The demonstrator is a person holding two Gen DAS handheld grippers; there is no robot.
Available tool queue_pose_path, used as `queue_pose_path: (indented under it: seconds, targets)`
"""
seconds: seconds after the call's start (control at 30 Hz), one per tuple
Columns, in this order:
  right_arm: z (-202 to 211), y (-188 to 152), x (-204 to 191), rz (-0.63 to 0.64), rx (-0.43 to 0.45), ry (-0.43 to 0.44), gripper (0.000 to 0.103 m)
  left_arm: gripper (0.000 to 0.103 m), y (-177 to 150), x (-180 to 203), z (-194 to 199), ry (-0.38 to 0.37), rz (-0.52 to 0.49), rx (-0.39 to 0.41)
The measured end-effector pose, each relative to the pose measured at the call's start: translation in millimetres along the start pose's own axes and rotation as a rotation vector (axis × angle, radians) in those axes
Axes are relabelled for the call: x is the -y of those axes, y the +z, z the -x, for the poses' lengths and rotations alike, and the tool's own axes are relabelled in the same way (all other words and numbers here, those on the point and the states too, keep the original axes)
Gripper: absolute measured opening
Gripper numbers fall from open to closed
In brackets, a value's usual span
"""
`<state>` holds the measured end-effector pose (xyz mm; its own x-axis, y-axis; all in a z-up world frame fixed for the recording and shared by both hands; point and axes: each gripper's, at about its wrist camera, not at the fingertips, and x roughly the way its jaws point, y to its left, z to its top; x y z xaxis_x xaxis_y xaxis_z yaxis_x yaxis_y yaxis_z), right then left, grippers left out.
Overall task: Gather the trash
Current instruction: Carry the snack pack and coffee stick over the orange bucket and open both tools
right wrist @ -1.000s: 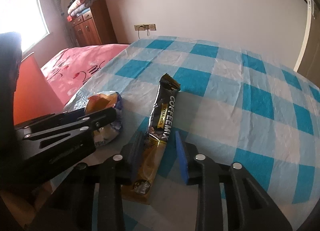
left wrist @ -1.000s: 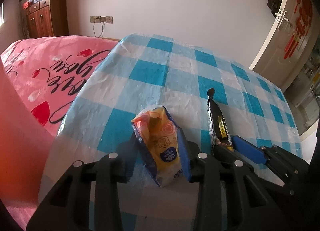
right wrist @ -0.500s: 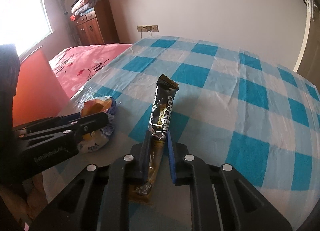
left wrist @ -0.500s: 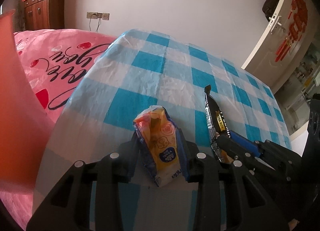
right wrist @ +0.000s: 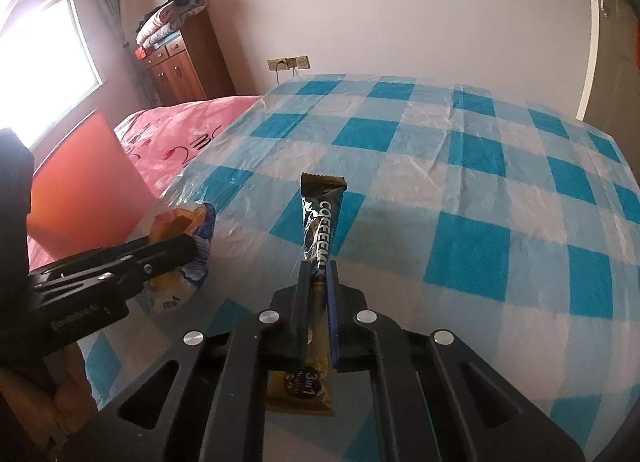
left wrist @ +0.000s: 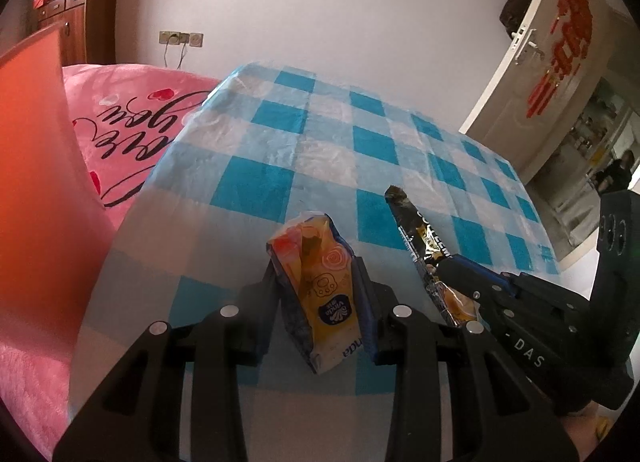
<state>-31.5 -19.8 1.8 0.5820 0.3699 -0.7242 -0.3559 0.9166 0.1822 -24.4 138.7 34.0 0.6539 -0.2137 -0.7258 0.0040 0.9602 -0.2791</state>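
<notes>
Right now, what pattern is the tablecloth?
Blue and white checks on the tablecloth, clearest in the right wrist view.

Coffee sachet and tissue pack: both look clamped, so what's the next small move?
Probably carry both left toward the orange bin. The right tool pinches the coffee sachet, the left tool the tissue pack, and no other trash shows on the checked tablecloth.

We note a yellow-and-blue tissue packet point(left wrist: 320, 294), crumpled and torn open at the top, standing tilted and raised above the blue-checked cloth. Just beside it to the right, we see a slim black-and-gold coffee-mix sachet point(right wrist: 320, 238), printed "3 in 1", held lengthwise off that cloth.
</notes>
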Motion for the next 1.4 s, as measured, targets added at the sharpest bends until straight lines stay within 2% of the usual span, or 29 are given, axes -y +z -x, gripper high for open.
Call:
queue_pose_path:
  seconds: [0.47, 0.87, 1.13, 1.4]
  targets:
    - [51, -4, -9, 0.002, 0.087, -0.002, 0.007, 0.037, -6, 9, 51, -0.011, -0.044, 0.069]
    - [95, 20, -39, 0.007, 0.168, 0.097, 0.007, 0.037, 2, 10, 100, -0.017, -0.051, 0.152]
    - [103, 48, -79, 0.051, 0.187, 0.198, 0.007, 0.037, 20, -17, 145, 0.027, -0.010, 0.251]
    - [93, 81, -137, 0.125, 0.173, 0.312, 0.007, 0.037, 40, -67, 184, 0.121, 0.056, 0.341]
